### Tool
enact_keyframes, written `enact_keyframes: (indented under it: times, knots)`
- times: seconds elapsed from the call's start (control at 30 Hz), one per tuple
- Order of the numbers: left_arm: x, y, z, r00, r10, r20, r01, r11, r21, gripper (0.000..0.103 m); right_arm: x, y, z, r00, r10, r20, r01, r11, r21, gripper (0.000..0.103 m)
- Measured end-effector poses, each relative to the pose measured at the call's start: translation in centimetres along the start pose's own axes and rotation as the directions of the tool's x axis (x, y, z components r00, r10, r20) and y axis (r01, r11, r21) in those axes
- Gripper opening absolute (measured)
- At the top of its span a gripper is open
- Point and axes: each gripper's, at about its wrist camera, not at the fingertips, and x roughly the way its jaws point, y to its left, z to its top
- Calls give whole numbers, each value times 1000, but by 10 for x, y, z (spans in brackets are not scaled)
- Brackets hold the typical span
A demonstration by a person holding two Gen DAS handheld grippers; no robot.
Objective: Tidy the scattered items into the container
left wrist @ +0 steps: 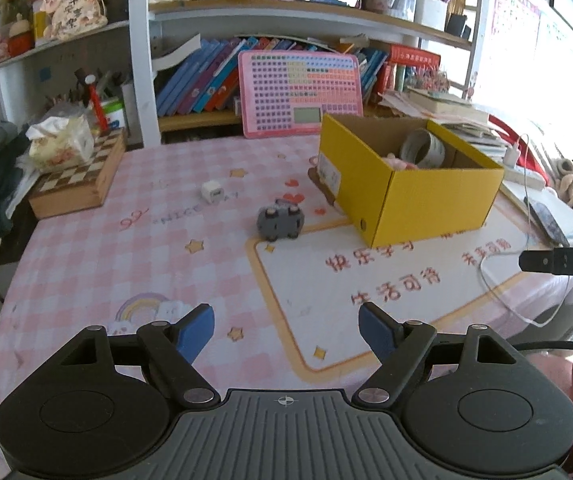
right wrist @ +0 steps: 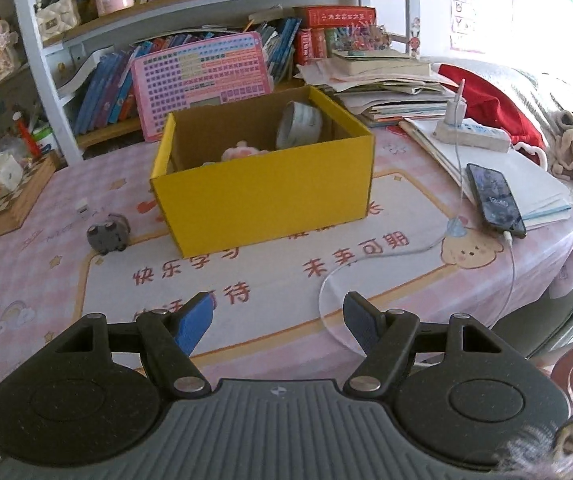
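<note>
Trouble ahead: my left tongs and right tongs gape empty; the grey toy, possibly wheeled, at twelve o'clock, could roll from the yellow box.

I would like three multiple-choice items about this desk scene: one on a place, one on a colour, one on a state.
1. Where is the roll of tape?
A. inside the yellow box
B. on the chessboard box
C. beside the phone

2. What colour is the small cube charger on the tablecloth?
A. red
B. white
C. green

3. How stand the fingers of the left gripper?
A. shut on the grey toy
B. shut on nothing
C. open, holding nothing

Key: 1 A, since the roll leans against the box's inner wall; 2 B, since it shows white on the pink check; 3 C, since the blue pads stand wide apart and the grey toy lies far ahead.
</note>
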Motion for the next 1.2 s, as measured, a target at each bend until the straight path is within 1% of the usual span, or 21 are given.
enact_keyframes:
  times: [0.1,0.27,0.4,0.5,0.67,0.83,1.0,1.03,1.07,1.2]
  knots:
    - [-3,5,-3,1000,8,2,-8,1000,-4,82,2,10,-3,1000,15,-15,-16,999,-39,70]
    - [-4,11,-11,1000,7,-26,-7,1000,-8,82,6,29,-8,997,54,-55,-60,993,-102,70]
    - [-7,12,-19,999,0,-52,0,1000,-2,82,13,47,-17,990,89,-113,-105,985,-138,70]
    - [-9,14,-23,999,1,-50,-1,1000,-3,82,14,60,-23,985,111,-135,-134,976,-171,70]
    - [-10,16,-29,998,2,-66,-2,1000,3,82,15,76,-29,979,136,-152,-167,962,-214,71]
    - [-11,19,-32,999,13,-51,-13,1000,2,82,20,91,-36,970,159,-186,-204,945,-254,70]
    - [-8,21,-35,997,13,-82,-12,1000,11,82,21,106,-37,963,185,-195,-239,923,-303,72]
    - [-7,21,-36,996,17,-89,-15,1000,15,83,21,109,-38,961,190,-202,-248,917,-313,73]
    - [-6,22,-36,995,22,-96,-20,1000,19,87,22,112,-39,959,194,-209,-254,912,-322,74]
    - [-5,26,-38,993,41,-108,-38,999,26,87,22,121,-39,955,204,-213,-269,901,-341,75]
